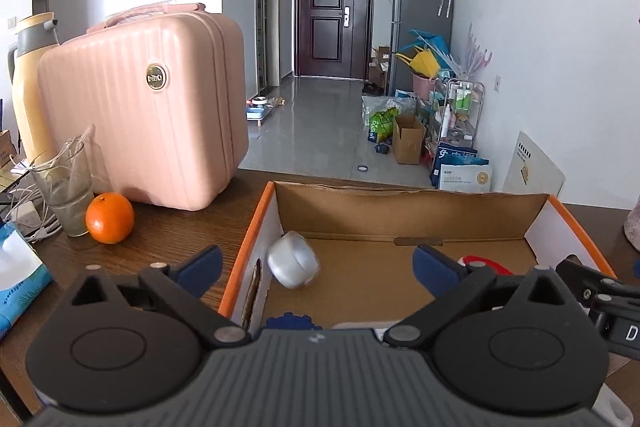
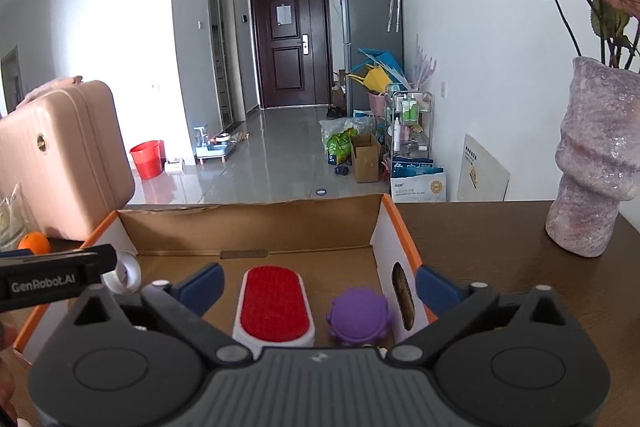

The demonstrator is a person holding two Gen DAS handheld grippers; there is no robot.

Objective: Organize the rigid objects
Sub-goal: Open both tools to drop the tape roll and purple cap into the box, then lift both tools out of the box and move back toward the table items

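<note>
Cardboard box (image 2: pixel 256 223) holds red brush (image 2: pixel 274 303).

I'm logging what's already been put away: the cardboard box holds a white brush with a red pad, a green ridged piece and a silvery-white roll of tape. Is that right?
One detail is off: the ridged piece is purple, not green, as the right wrist view shows. It sits beside the white brush with the red pad in the cardboard box, and the silvery-white roll of tape lies there too.
</note>
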